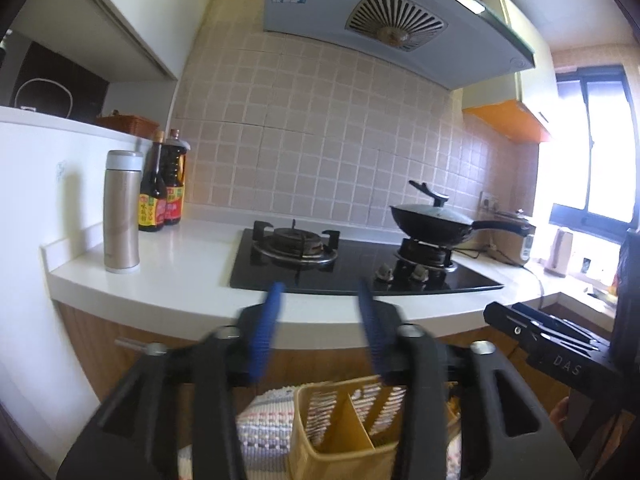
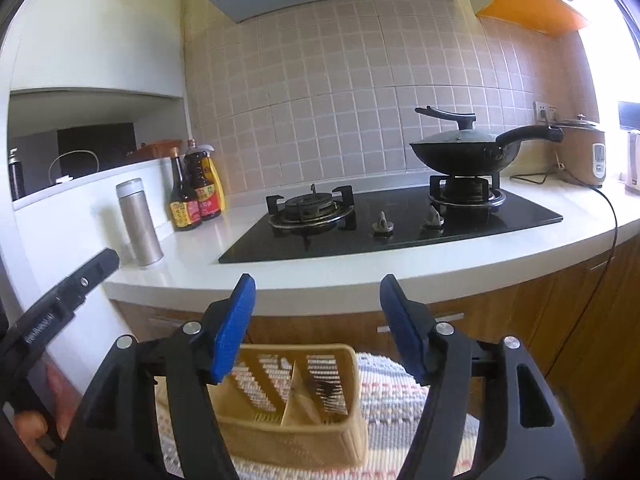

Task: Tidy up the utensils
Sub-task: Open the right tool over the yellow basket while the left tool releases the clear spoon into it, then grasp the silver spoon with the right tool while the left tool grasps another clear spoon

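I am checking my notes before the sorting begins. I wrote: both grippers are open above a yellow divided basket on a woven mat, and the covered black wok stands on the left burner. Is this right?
Not quite. The covered black wok stands on the right burner; the left burner is bare, as the right wrist view shows. The rest holds: the left gripper and right gripper are open above the yellow divided basket on the woven mat.

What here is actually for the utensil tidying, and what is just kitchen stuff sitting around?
For the job:
- yellow divided caddy, no utensils showing in it
- left hand-held gripper, open
- right hand-held gripper, open

Just lying about:
- wok on the stove
- flask
- sauce bottles
- rice cooker
- woven mat
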Available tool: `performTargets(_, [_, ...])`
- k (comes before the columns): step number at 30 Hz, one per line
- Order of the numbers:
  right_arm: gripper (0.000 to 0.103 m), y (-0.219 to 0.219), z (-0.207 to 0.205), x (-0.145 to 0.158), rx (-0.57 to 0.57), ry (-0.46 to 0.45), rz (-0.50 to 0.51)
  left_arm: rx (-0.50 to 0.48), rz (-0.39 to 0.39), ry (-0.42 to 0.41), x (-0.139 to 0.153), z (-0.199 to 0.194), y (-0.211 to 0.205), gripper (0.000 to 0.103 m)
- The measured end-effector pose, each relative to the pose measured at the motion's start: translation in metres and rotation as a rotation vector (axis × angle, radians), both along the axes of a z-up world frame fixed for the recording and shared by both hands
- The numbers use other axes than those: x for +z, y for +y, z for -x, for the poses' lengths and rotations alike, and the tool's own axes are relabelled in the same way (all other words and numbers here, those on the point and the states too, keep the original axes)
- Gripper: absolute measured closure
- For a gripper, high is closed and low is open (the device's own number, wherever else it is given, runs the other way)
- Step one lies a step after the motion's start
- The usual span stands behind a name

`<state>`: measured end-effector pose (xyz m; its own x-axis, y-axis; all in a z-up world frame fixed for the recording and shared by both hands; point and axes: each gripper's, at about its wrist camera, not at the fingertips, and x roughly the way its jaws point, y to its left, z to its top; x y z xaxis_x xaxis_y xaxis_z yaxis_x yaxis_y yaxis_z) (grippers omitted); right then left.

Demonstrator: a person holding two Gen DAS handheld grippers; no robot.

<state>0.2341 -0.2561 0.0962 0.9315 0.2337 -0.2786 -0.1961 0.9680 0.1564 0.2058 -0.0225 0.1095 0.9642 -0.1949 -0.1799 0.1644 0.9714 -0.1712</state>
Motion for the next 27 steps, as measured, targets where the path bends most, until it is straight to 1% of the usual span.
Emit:
performTargets(3, [0.042, -0.006, 0.022, 0.008, 0.011, 0.006, -0.012, -0.038, -0.012, 0.022, 0.011, 0.018, 0.008, 0.051])
performTargets(6, [0.042, -0.007, 0.043, 0.017, 0.020, 0.022, 0.012, -0.050, -0.030, 0.051, 0.021, 0.038, 0.017, 0.046])
performTargets(10, [0.042, -0.005, 0.067, 0.024, 0.046, 0.057, 0.038, -0.075, -0.028, 0.110, 0.028, 0.059, 0.030, 0.045])
performTargets(12, [0.042, -0.005, 0.076, 0.024, 0.057, 0.086, 0.044, -0.082, -0.043, 0.152, 0.027, 0.069, 0.035, 0.045])
performTargets(14, [0.042, -0.004, 0.084, 0.023, 0.075, 0.123, 0.052, -0.093, -0.059, 0.188, 0.026, 0.074, 0.037, 0.045])
performTargets(15, [0.042, -0.002, 0.087, 0.020, 0.085, 0.154, 0.066, -0.111, -0.071, 0.229, 0.022, 0.078, 0.038, 0.045])
performTargets(16, [0.042, -0.001, 0.089, 0.017, 0.091, 0.179, 0.077, -0.121, -0.075, 0.251, 0.019, 0.080, 0.038, 0.045])
performTargets(18, [0.042, 0.004, 0.091, 0.008, 0.118, 0.249, 0.103, -0.154, -0.081, 0.331, 0.005, 0.082, 0.040, 0.045])
performTargets(21, [0.042, 0.013, 0.088, -0.015, 0.182, 0.402, 0.137, -0.192, -0.079, 0.509, -0.032, 0.075, 0.041, 0.045])
performTargets(23, [0.042, 0.019, 0.082, -0.037, 0.239, 0.528, 0.146, -0.196, -0.082, 0.602, -0.054, 0.069, 0.042, 0.045])
performTargets(25, [0.042, 0.026, 0.080, -0.056, 0.283, 0.600, 0.156, -0.208, -0.086, 0.709, -0.087, 0.059, 0.039, 0.045])
performTargets(26, [0.043, 0.030, 0.079, -0.066, 0.294, 0.631, 0.174, -0.219, -0.074, 0.773, -0.105, 0.052, 0.039, 0.045])
performTargets(27, [0.044, 0.034, 0.078, -0.073, 0.300, 0.652, 0.189, -0.221, -0.063, 0.811, -0.117, 0.049, 0.038, 0.045])
